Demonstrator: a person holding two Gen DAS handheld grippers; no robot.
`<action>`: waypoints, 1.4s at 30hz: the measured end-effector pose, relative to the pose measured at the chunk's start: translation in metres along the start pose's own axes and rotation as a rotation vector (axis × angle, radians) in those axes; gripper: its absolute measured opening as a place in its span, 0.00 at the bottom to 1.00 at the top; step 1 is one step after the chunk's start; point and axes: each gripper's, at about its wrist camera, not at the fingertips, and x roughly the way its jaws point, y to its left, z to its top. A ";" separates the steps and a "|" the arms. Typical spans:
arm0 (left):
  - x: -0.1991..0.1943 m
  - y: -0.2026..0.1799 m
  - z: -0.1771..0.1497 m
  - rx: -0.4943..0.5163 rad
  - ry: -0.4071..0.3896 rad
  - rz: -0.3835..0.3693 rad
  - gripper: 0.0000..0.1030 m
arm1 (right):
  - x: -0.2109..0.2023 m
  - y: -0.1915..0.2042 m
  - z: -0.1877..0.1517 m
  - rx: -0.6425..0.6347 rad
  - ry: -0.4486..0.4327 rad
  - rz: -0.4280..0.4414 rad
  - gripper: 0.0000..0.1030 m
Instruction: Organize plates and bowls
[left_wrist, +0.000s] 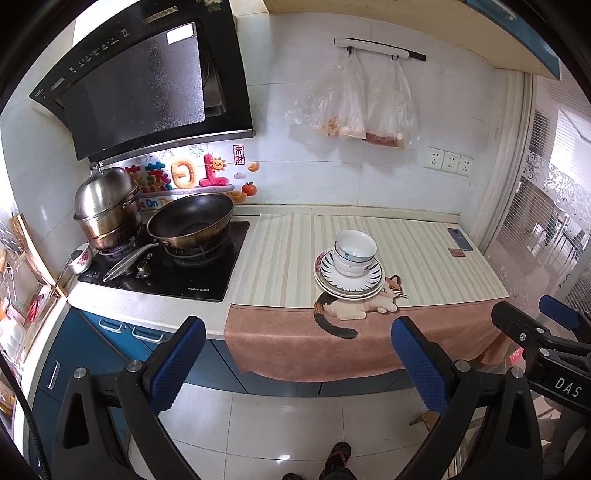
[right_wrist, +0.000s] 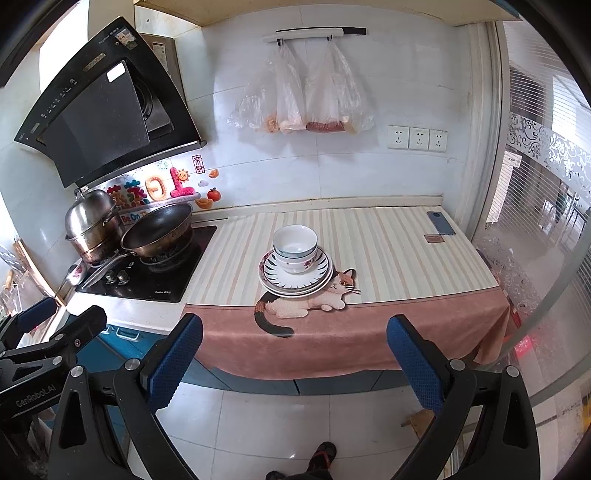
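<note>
Kitchen counter, both grippers held back over the floor, short of the counter edge. Left gripper (left_wrist: 297, 363): jaws spread wide, blue pads bare, nothing between them. Right gripper (right_wrist: 293, 363): likewise spread wide and empty; it also shows at the right edge of the left wrist view, just as the left one shows at the lower left of the right wrist view. Stack of plates (right_wrist: 295, 282): several nested, the top one with dark radiating stripes, resting on the striped cloth (right_wrist: 388, 243) near the counter's front, partly covering the printed cat (right_wrist: 314, 301). Bowls (right_wrist: 294, 243): white, nested one inside another (two at least; exact count unclear), standing upright in the centre of the top plate. Cloth's pink border hangs over the counter edge. Left of the cloth: black hob (left_wrist: 166, 273) carrying a dark wok (left_wrist: 192, 223) and a steel lidded pot (left_wrist: 105, 210). Far right rear of the cloth: a phone (right_wrist: 440, 222) lying flat. On the wall above: two plastic bags (right_wrist: 303, 96) hanging from a rail.
</note>
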 end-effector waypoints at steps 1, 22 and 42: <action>0.000 0.000 0.000 0.000 0.002 0.003 1.00 | 0.001 -0.001 0.000 0.001 0.001 0.002 0.99; -0.003 -0.001 0.003 0.013 -0.010 -0.005 1.00 | 0.002 -0.006 0.000 0.013 -0.004 -0.012 0.99; -0.002 -0.002 0.004 0.020 -0.002 -0.013 1.00 | 0.000 -0.010 0.000 0.025 -0.006 -0.021 0.99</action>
